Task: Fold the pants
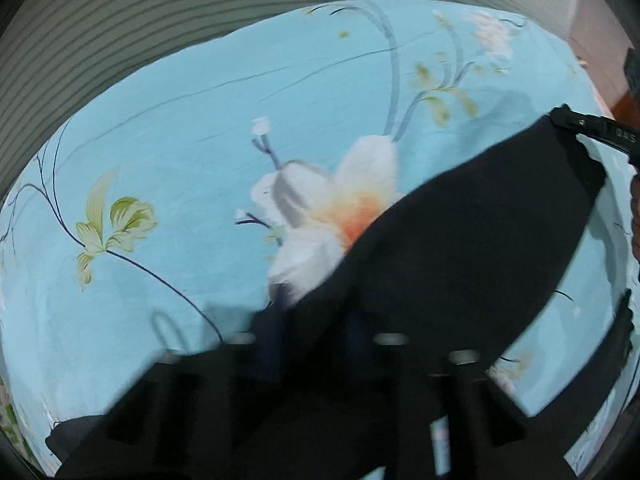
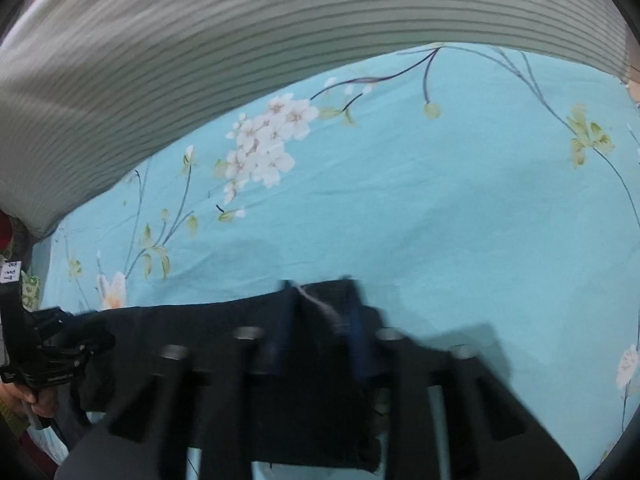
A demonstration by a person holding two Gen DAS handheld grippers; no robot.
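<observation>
Starting at your left, the left gripper (image 1: pixel 316 320) sits at six o'clock in its own view, its fingers closed down on a bunched edge of the pants (image 1: pixel 472 220), so you have that corner pinched rather than merely touched. From there the dark cloth runs up toward two o'clock as a taut band, lifted off the sheet (image 1: pixel 180 160), and it ends at the tip of the right gripper (image 1: pixel 560 118), which bites the far corner near the frame's edge. That stretch is, I judge, why you hold the two claws well apart: tension keeps the edge straight so it can be carried over and laid down without wrinkling. Moving to your right, the right gripper (image 2: pixel 320 308) in its own view is likewise clamped on cloth at six o'clock, with a pale thread or tag showing at the pinch. The pants (image 2: pixel 192 320) run from there toward nine o'clock, where the left gripper (image 2: pixel 52 344) and the hand (image 2: pixel 36 398) that drives it show dimly. The striped pillow (image 2: pixel 240 40) fills twelve o'clock in both views, beyond the flowered sheet (image 2: pixel 440 200). Both pictures are smeared, so the exact seam you hold is beyond telling. Your next move likely calls for lowering both corners together, keeping them level.
</observation>
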